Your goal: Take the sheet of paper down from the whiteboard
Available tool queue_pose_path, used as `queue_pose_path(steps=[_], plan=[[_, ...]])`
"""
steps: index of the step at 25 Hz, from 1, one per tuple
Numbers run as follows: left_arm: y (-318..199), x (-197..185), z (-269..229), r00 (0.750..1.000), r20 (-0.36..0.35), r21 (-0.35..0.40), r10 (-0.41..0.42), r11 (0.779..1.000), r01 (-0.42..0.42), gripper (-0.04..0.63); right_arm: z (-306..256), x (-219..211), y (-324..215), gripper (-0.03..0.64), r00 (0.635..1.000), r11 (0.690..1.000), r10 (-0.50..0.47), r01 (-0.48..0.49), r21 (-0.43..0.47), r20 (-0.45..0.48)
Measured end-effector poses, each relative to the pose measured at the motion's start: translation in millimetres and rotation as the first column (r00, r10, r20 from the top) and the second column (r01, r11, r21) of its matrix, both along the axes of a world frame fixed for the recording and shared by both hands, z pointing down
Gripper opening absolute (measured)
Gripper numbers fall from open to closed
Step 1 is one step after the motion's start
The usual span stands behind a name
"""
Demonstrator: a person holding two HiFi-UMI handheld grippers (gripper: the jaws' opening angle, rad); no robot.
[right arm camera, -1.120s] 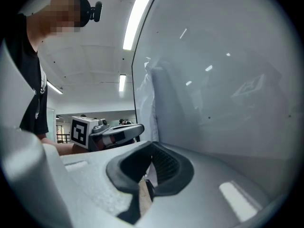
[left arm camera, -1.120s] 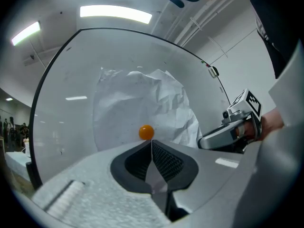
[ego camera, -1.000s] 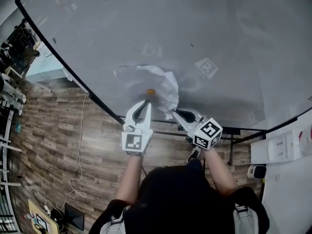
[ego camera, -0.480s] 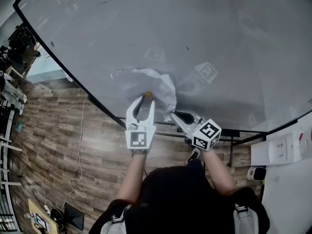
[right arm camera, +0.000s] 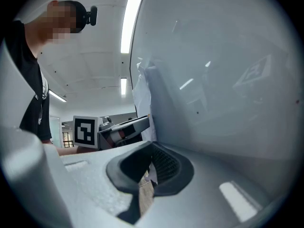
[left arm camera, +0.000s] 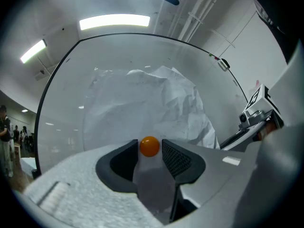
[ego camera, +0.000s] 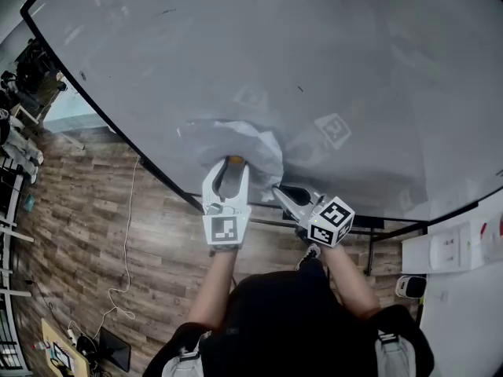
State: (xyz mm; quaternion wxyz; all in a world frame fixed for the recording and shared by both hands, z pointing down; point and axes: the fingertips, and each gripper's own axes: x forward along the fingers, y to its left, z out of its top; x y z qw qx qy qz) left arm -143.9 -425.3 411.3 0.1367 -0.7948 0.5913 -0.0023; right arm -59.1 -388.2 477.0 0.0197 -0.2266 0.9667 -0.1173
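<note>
A shared office or lab workroom is suggested. A large whiteboard (ego camera: 314, 69) on a black frame is stood over a wood-look plank floor (ego camera: 94, 203). Left of the whiteboard, racks crowded with equipment (ego camera: 20, 77) are seen, and a loose cable (ego camera: 127, 242) is trailed across the floor. Above the whiteboard, strip lights (left arm camera: 114, 21) and exposed pipes (left arm camera: 202, 13) are fixed to the ceiling. To its right, white wall plates (ego camera: 444, 250) are mounted.
</note>
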Motion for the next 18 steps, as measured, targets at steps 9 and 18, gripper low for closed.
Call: queue_pose_path(steps=[9,18], plan=[[-1.1,-3.0,-1.3,0.999,-0.037,0.0,-0.028,1.0,0.028,0.14,0.0,4.0,-5.1,0.005,1.0,1.0,-0.013,0.013,0.002,0.009],[-2.2,-4.1,1.3,0.998,-0.039,-0.001,-0.039,0.999,0.039,0.13,0.7,3.6,-7.9,0.005,0.999,0.999,-0.033,0.033,-0.004,0.019]])
